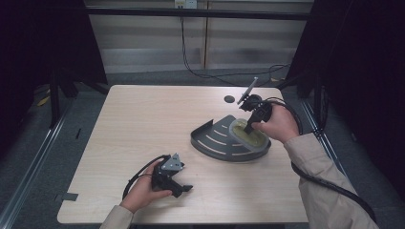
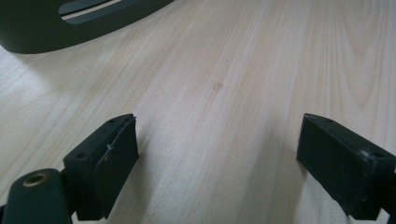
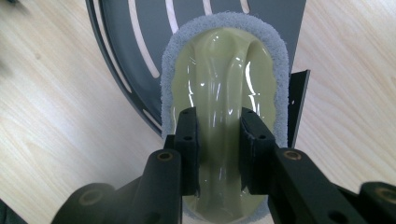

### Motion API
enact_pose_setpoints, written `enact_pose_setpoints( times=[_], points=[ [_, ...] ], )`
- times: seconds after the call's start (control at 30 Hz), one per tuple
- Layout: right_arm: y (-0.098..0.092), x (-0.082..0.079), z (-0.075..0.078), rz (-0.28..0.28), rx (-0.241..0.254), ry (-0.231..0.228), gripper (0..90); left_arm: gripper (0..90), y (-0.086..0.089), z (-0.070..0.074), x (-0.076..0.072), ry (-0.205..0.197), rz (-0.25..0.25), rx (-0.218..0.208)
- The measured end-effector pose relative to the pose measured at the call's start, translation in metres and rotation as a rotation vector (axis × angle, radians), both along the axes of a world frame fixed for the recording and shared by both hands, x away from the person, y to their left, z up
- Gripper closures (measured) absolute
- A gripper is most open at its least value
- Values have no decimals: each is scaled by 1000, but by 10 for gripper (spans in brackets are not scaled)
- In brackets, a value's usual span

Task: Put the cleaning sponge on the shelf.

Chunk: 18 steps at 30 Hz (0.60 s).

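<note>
A dark grey fan-shaped rack (image 1: 215, 140) with curved slots lies on the table right of centre. On it rests a scrubber (image 1: 248, 133) with a glossy pale-green grip and a grey fibre pad. My right gripper (image 1: 249, 129) points down onto it and is shut on the grip's raised ridge; in the right gripper view the scrubber (image 3: 224, 84) lies flat on the rack (image 3: 135, 42) with both pads of my right gripper (image 3: 219, 140) pressed to its sides. My left gripper (image 1: 184, 189) rests near the table's front edge, open; in its own view my left gripper (image 2: 217, 149) holds nothing above bare wood.
The light wooden table (image 1: 143, 124) has a round dark hole (image 1: 229, 99) near its back edge. A thin grey rod (image 1: 250, 87) sticks up behind the right hand. Cables trail from both grippers. The rack's rim (image 2: 56, 28) lies beyond the left gripper.
</note>
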State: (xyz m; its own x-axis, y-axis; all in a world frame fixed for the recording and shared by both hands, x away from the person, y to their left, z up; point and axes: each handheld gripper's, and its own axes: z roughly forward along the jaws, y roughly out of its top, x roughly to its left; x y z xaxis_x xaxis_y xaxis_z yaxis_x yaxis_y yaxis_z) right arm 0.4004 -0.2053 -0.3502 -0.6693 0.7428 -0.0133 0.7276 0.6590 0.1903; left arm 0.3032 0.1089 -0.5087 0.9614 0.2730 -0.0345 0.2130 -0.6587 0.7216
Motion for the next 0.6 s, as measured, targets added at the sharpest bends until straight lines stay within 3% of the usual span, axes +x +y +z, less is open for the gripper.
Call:
enact_pose_setpoints(
  times=[0.6],
  points=[
    [2, 18, -12, 26, -14, -9, 720, 120, 0, 0, 0, 1, -1, 0]
  ],
)
